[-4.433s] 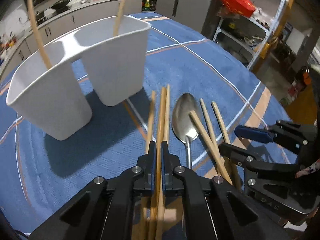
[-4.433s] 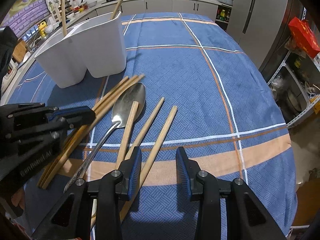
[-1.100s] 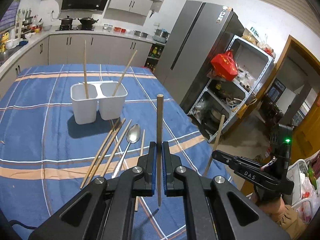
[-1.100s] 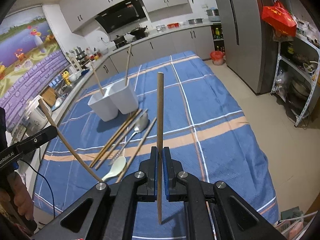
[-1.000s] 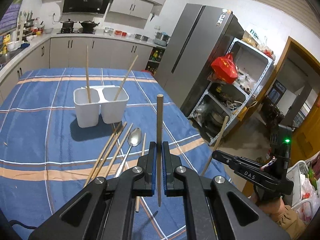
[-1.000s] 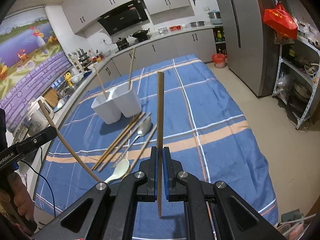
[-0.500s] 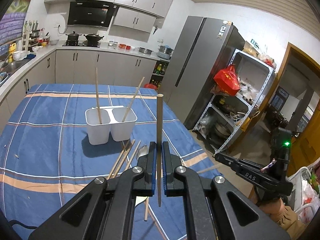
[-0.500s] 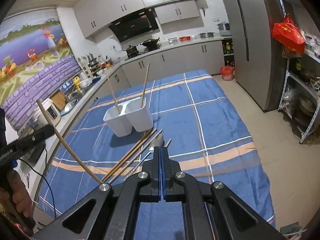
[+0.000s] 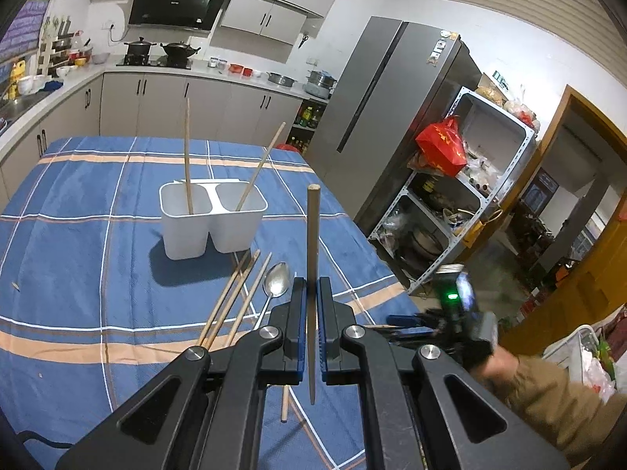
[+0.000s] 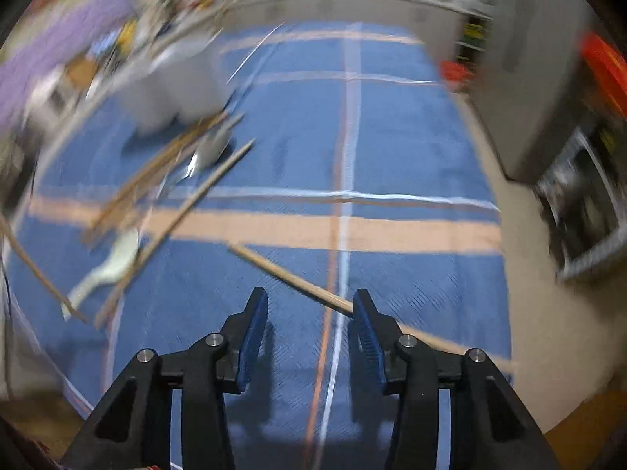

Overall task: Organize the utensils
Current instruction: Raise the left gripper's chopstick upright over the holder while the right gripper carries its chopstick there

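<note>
A home kitchen is showing in the left wrist view; grey cabinets (image 9: 164, 96) are running along the upper left, pots (image 9: 160, 47) are sitting on a stove under a black hood (image 9: 172, 2); a steel fridge (image 9: 386, 117) is standing at centre right beside a cluttered shelf (image 9: 458, 203); a blue plaid tablecloth (image 9: 78, 215) is covering the table.

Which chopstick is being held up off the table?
The chopstick pinched upright between the left gripper's fingers. The others either lie flat on the tablecloth or stand in the white holder.
</note>
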Action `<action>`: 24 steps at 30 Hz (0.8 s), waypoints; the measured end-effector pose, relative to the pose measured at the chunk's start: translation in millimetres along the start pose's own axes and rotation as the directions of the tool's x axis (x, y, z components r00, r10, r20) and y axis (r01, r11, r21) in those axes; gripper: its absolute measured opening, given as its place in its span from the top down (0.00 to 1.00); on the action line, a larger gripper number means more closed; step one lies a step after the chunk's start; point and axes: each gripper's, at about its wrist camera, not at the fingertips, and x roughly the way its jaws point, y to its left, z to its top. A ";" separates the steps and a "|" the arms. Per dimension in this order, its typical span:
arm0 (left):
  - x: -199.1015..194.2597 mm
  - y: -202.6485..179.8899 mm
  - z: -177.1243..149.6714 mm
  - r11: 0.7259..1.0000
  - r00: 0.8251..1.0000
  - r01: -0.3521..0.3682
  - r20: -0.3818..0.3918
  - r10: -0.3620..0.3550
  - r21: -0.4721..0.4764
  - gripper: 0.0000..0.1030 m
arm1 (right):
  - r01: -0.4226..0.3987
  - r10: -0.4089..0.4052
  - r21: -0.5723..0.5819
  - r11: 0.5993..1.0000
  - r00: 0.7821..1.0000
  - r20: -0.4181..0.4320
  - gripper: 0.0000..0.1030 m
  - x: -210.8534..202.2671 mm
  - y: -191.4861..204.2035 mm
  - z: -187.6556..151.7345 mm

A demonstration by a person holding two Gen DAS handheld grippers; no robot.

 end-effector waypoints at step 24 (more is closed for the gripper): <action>-18.9 4.7 1.7 0.999 0.999 -0.031 0.036 0.032 -0.017 0.96 | -0.175 0.120 0.235 0.956 0.966 0.230 0.94 -63.0 15.7 -8.8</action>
